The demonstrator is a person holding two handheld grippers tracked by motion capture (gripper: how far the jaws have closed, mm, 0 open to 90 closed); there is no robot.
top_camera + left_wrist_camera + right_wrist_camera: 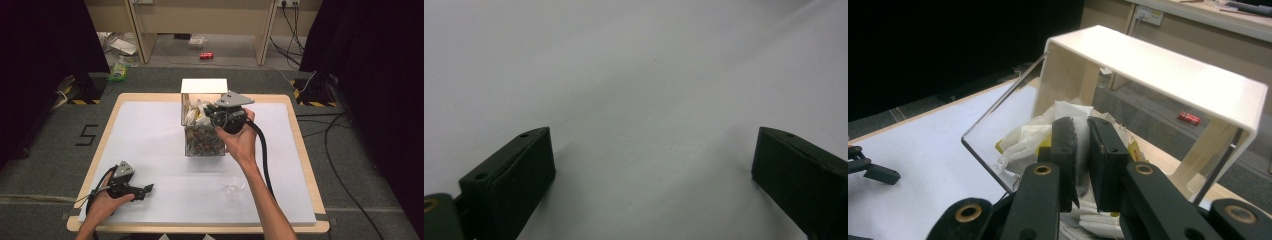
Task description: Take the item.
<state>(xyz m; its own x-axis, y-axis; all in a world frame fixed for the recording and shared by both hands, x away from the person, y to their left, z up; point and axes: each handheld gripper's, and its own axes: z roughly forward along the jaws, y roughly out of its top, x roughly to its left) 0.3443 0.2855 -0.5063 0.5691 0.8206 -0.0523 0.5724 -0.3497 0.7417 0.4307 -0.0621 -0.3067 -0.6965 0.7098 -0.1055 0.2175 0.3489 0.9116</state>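
Note:
A clear plastic box [186,131] with a raised cream lid [203,85] stands at the middle back of the white table. Its far compartment holds white paper sachets [196,114]; its near compartment holds small brownish pieces [202,141]. My right gripper [220,116] reaches down into the far compartment. In the right gripper view its jaws [1083,145] stand almost together among the sachets [1023,140], with a strip of white paper pinched in the slit between the pads. My left gripper [147,189] rests at the front left, open [651,165], with only bare table between its jaws.
A clear glass cup [233,182] stands on the table near my right forearm. The box's clear wall [998,127] and the lid [1158,70] rise close around the right gripper. A red can [206,55] lies on the floor beyond the table.

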